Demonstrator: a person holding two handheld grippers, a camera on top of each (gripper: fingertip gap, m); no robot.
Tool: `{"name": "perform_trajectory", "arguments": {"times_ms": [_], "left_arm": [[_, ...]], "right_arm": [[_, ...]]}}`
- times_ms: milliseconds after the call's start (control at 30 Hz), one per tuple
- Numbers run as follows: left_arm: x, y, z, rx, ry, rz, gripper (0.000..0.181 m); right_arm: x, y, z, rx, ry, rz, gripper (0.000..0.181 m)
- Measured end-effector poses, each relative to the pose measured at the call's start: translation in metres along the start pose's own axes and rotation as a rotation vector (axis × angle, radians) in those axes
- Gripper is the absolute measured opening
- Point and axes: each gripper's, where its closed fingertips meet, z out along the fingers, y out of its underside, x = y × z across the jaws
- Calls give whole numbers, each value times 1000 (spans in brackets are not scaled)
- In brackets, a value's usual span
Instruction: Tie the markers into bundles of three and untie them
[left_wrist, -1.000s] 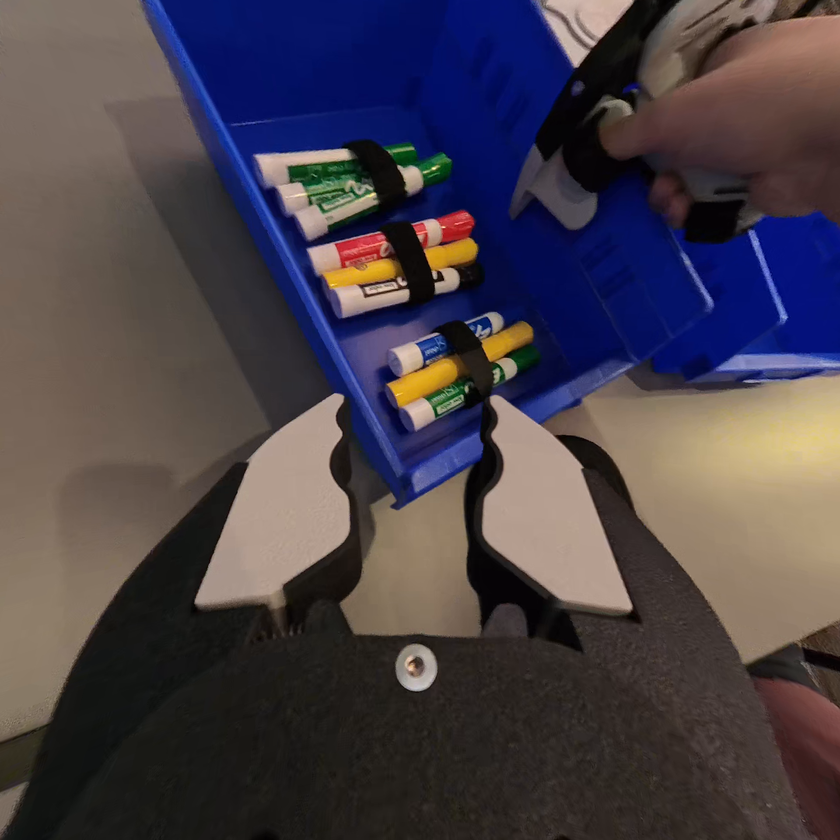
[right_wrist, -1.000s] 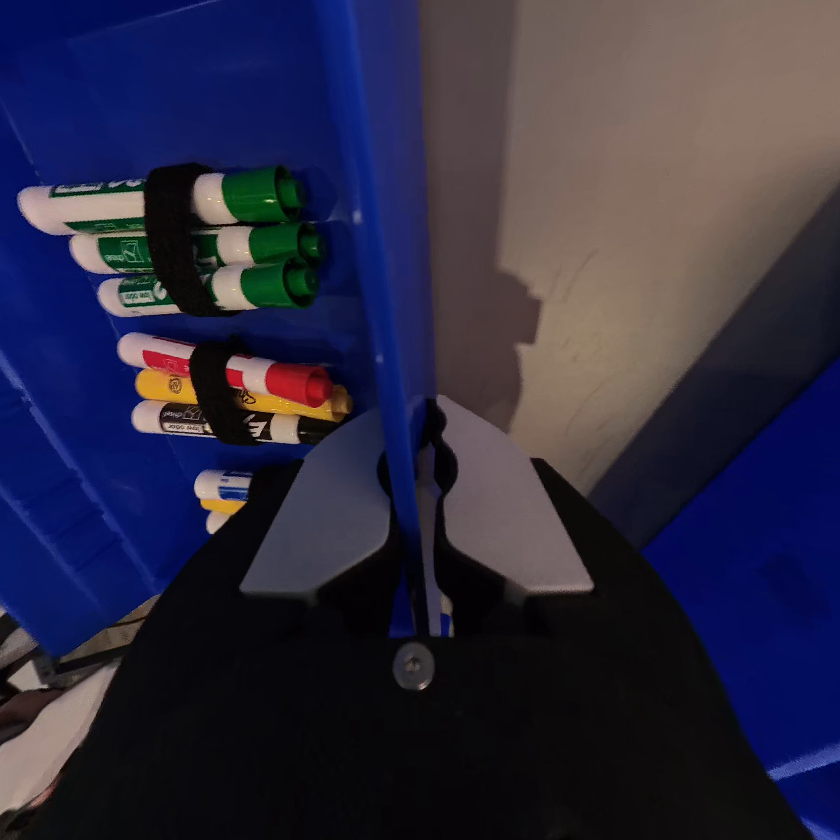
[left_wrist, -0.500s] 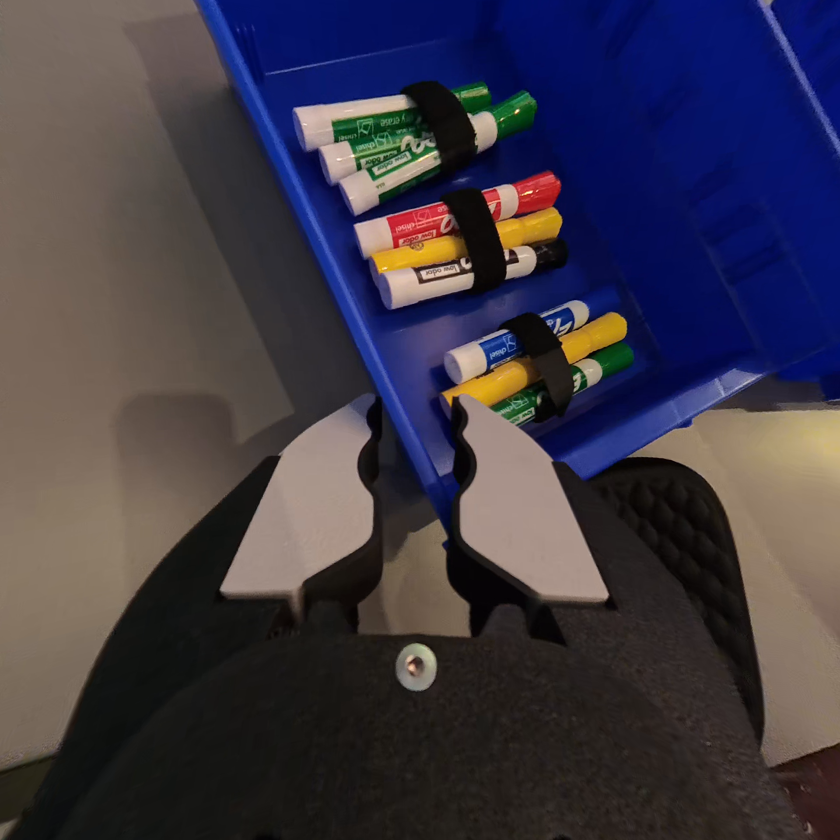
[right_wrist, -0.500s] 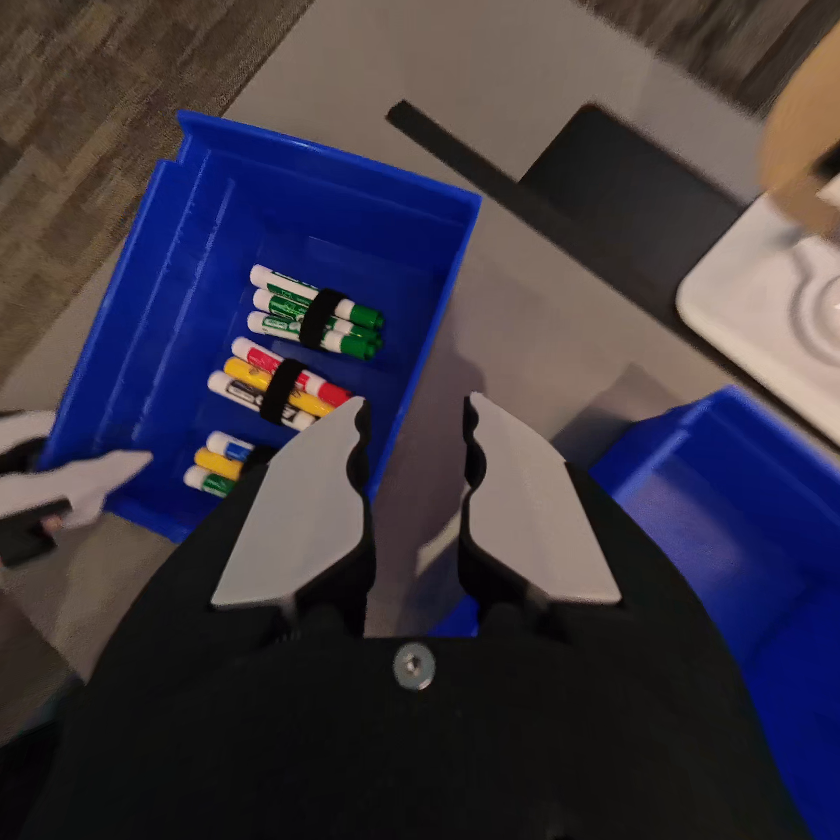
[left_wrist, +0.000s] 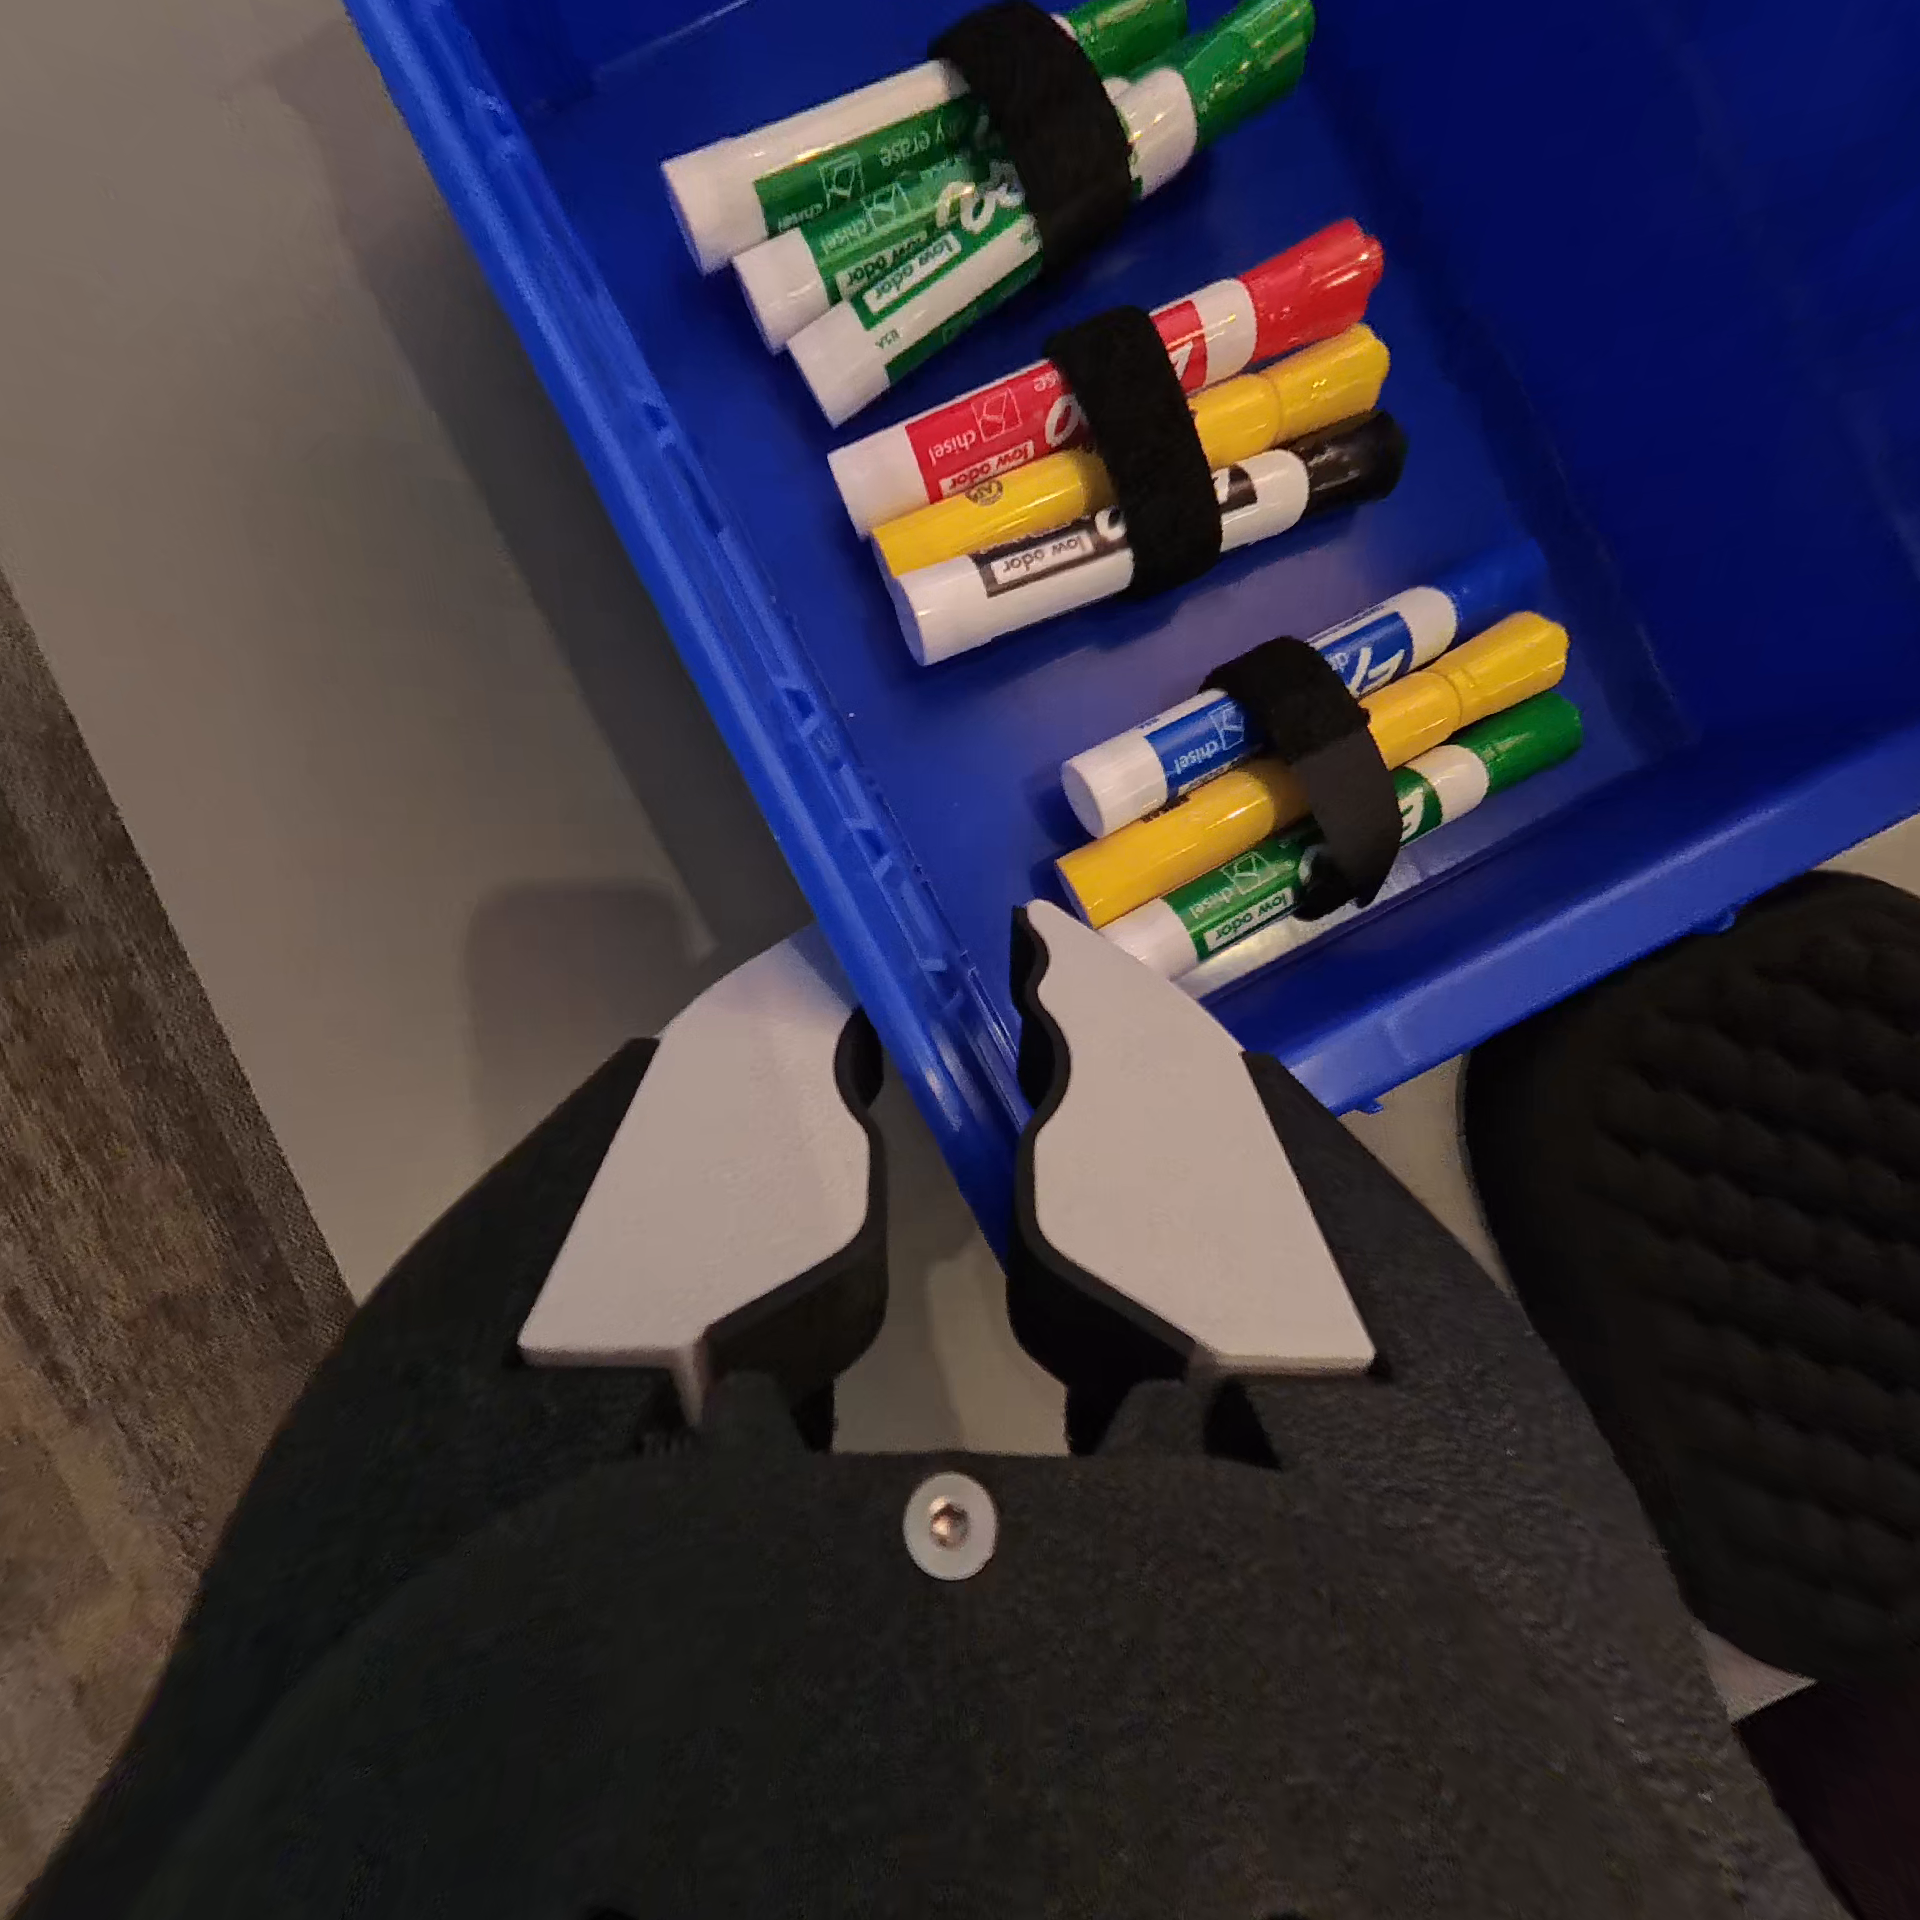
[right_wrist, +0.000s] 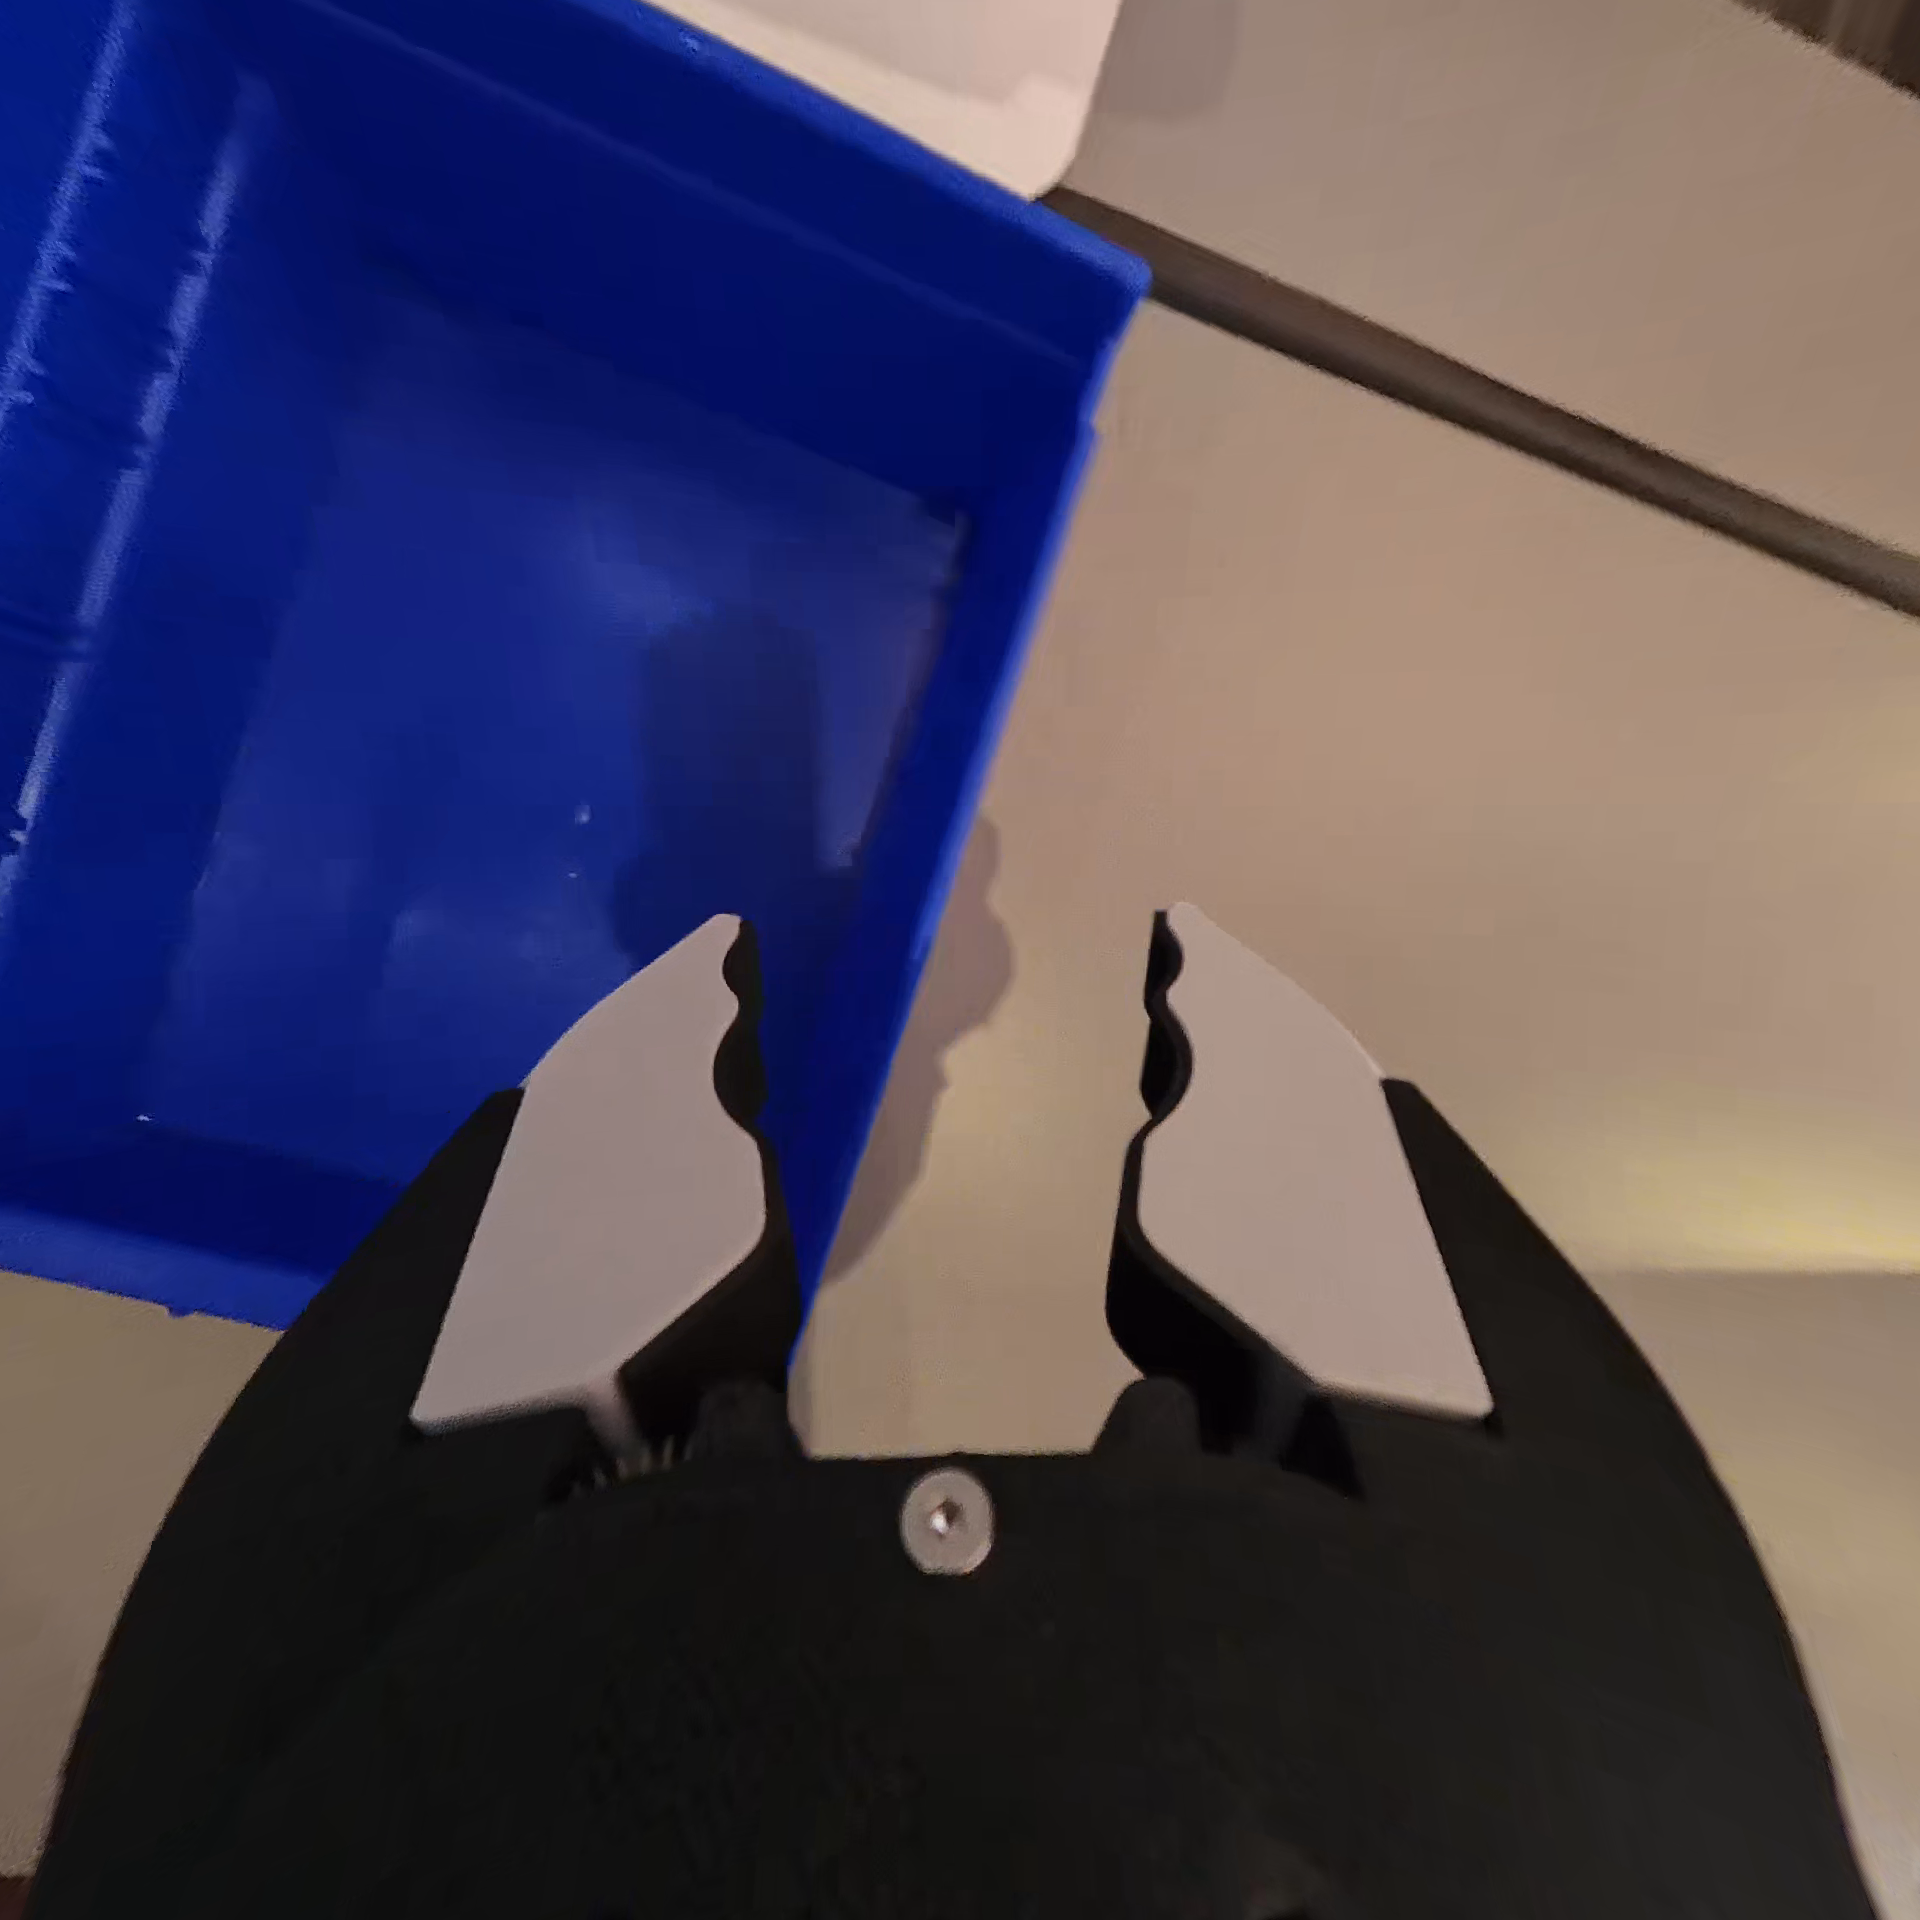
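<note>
A blue bin holds three bundles of three markers, each bound by a black strap: a green bundle farthest, a red, yellow and black bundle in the middle, and a blue, yellow and green bundle nearest. My left gripper straddles the bin's near-left wall at the corner, its jaws closed on it. My right gripper is open over the right wall of a second, empty blue bin, with one finger inside and one outside.
A black textured pad lies right of the marker bin. The grey table ends at carpet on the left. In the right wrist view a dark strip crosses the table, and a white object sits behind the empty bin. Left tips to right tips: about 50 centimetres.
My right gripper let go of the marker bin's wall, moved to the empty bin and opened wide. My left gripper moved onto the marker bin's corner wall and its jaws narrowed.
</note>
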Motion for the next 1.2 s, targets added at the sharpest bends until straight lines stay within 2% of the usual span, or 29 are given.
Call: {"name": "perform_trajectory", "arguments": {"times_ms": [133,233,367,433,567,733,967,1200], "left_arm": [[-5,-5,4,-29,1,-32,14],[-6,-5,5,-34,-30,-4,15],[-4,-6,6,-31,-34,-58,12],[1,-6,6,-31,1,-102,19],[3,-17,2,42,31,-163,29],[7,-33,-24,189,92,-284,42],[11,-37,-69,269,34,-265,40],[26,-37,-85,275,-5,-224,38]], "right_arm": [[-2,19,13,-19,-126,102,73],[-2,32,32,-89,-100,76,73],[-15,40,54,-161,-144,61,54],[-19,46,59,-210,-157,17,22],[-18,47,63,-260,-177,19,11],[-7,46,66,-286,-273,70,8],[51,61,66,-279,-280,102,8],[144,99,60,-278,-225,190,8]]}}
